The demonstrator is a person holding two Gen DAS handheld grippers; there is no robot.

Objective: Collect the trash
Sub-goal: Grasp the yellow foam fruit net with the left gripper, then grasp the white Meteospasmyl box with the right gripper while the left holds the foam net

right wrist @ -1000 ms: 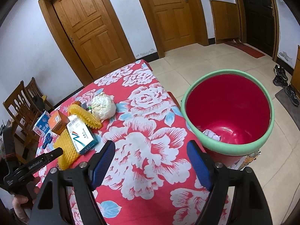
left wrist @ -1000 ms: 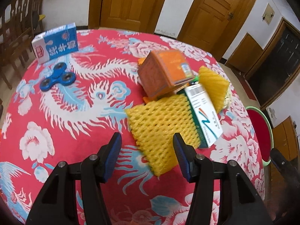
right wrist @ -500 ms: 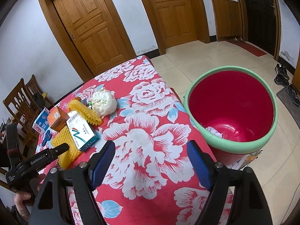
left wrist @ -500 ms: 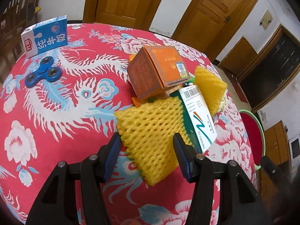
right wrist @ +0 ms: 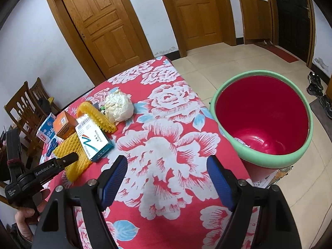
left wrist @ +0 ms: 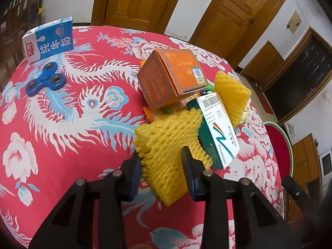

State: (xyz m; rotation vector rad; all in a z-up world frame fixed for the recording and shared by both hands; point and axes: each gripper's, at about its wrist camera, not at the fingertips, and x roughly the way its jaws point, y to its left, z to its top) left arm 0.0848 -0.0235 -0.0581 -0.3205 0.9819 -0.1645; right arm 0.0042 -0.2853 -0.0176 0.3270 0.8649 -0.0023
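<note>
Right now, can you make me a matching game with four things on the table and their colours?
Things:
1. fidget spinner
2. foam fruit net between the fingers of the left hand-held gripper
3. crumpled paper ball
4. square box

Colours:
A. orange
B. white
C. blue
D. yellow

Pairs: 1-C, 2-D, 3-B, 4-A
</note>
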